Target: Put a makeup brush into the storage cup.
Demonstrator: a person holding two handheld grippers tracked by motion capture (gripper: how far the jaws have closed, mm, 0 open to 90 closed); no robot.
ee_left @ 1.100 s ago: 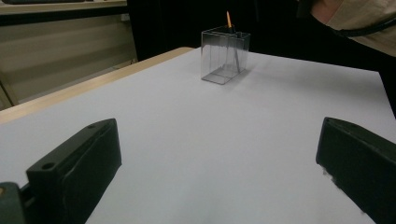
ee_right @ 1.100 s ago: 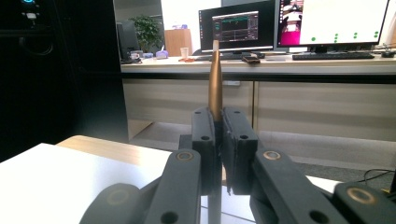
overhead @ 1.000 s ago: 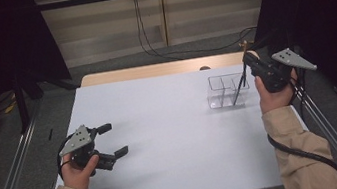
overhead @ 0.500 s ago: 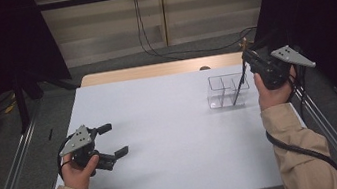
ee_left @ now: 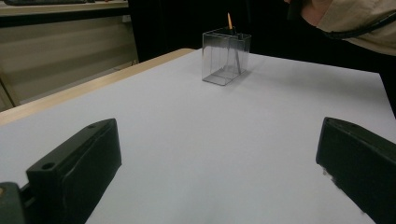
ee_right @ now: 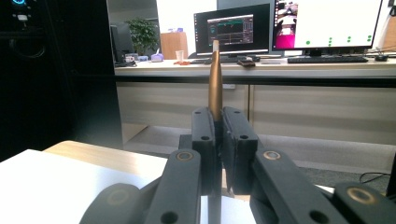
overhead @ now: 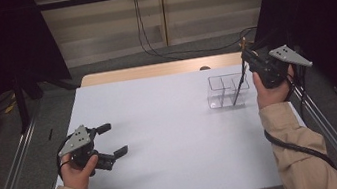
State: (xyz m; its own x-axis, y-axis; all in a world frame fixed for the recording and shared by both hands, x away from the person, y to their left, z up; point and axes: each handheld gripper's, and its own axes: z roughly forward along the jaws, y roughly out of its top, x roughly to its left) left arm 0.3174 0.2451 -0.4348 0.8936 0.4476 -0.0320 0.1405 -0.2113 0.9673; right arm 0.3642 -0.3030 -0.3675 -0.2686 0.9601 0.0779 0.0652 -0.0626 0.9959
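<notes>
A thin dark stick with a tan top end stands nearly upright. My right gripper is shut on its upper part at the table's far right. Its lower end reaches down into a clear plastic divided box. In the right gripper view the jaws pinch the stick, and the tan tip rises above them. My left gripper rests open at the near left of the white table, with nothing between its jaws. The left gripper view has the box far ahead and the stick's tip above its rim.
A wooden strip runs along the table's far edge. Metal rails flank the table on both sides. Dark curtains hang at left and right. Cables lie on the floor beyond the table. Monitors sit on a desk facing the right gripper.
My right gripper has shifted only slightly with the stick still in its grip. The left gripper has not moved.
</notes>
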